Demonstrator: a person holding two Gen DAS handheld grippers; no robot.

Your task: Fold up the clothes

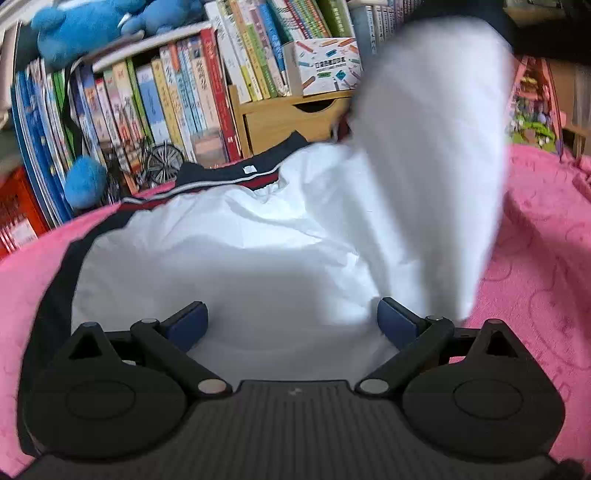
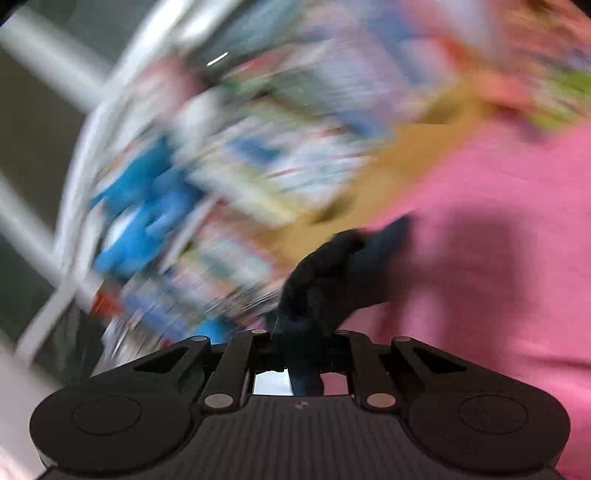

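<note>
The left gripper (image 1: 291,325) stands wide, its blue pads (image 1: 186,325) apart with nothing pinched between them; white jacket lining (image 1: 221,258) fills the gap and spreads out toward twelve o'clock. The jacket lies inside-out on a pink blanket (image 1: 535,258), its navy shell showing as a dark border at nine o'clock and its navy, red and white striped collar (image 1: 229,181) at eleven o'clock. At one o'clock a blurred white flap of the garment (image 1: 436,147) rises off the bed, lifted upward out of the left wrist view.

The right gripper (image 2: 301,347) is closed tight on a bunch of dark navy fabric (image 2: 332,273), which bulges out from between the fingers toward twelve and one o'clock. The pink blanket (image 2: 498,258) fills its view from one to four o'clock; everything else there is smeared by motion blur.

Beyond the bed, in the left wrist view, a bookshelf (image 1: 184,92) packed with colourful books runs from ten to twelve o'clock, with a blue plush toy (image 1: 85,26) on top, a wooden drawer unit (image 1: 291,118) at twelve o'clock and a small wire bicycle model (image 1: 162,162) beside the books.
</note>
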